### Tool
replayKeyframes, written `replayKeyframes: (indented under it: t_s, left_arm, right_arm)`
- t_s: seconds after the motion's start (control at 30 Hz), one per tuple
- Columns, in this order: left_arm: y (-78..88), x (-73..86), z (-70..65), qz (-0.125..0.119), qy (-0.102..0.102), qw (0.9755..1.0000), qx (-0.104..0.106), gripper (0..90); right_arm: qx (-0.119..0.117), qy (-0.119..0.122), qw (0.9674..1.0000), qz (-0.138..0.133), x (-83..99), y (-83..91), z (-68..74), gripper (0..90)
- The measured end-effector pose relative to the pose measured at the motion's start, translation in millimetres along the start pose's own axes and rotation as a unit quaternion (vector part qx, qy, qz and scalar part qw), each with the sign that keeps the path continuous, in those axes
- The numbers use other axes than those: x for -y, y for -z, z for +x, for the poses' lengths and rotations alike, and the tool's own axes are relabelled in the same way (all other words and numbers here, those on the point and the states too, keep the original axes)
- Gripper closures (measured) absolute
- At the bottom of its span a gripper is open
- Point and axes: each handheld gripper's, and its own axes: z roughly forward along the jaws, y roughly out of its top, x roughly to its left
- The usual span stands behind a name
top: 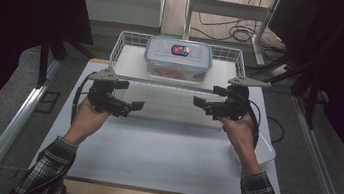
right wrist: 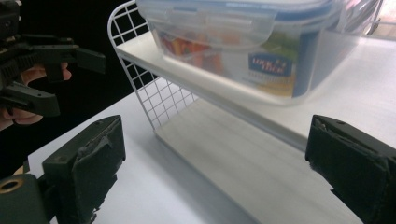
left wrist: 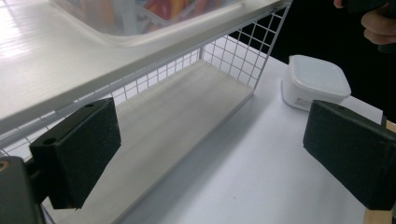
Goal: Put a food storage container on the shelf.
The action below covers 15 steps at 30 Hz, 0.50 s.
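Note:
A clear food container (top: 178, 60) with a blue-edged lid and colourful contents stands on the top board of a white wire shelf (top: 121, 45) at the table's far side. In the right gripper view the container (right wrist: 243, 42) sits above an empty lower board. My left gripper (top: 131, 95) hovers in front of the shelf's left end, jaws wide apart with nothing between them (left wrist: 212, 140). My right gripper (top: 209, 95) hovers before the shelf's right end, also open and empty (right wrist: 215, 163). The left gripper (right wrist: 51, 70) appears beyond the shelf's wire end (right wrist: 140, 84).
A small white lidded tub (left wrist: 315, 81) stands on the white table top (top: 163, 151) at the right, by my right forearm (top: 266, 152). Dark curtains flank the table, and cables and a desk frame (top: 232, 9) lie behind the shelf.

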Motion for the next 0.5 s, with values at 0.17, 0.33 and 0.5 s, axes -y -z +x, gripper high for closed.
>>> replayKeyframes:
  t_s: [0.17, 0.33, 0.5]
  left_arm:
    - [-1.0, 7.6, -6.4, 0.005, -0.003, 1.0, 0.006, 3.7]
    - [-2.1, 20.5, -14.3, 0.008, -0.004, 0.9999, 0.007, 3.7]
    - [-1.7, 30.0, -21.6, 0.01, -0.008, 0.9999, 0.005, 3.7]
  right_arm:
    - [0.001, 0.008, 1.0, 0.002, 10.5, 2.4, 3.7, 4.8]
    - [0.001, 0.016, 0.9998, 0.011, 23.1, 4.6, 7.3, 4.3]
    - [0.002, 0.02, 0.9997, 0.014, 36.4, 8.8, 10.9, 4.1]
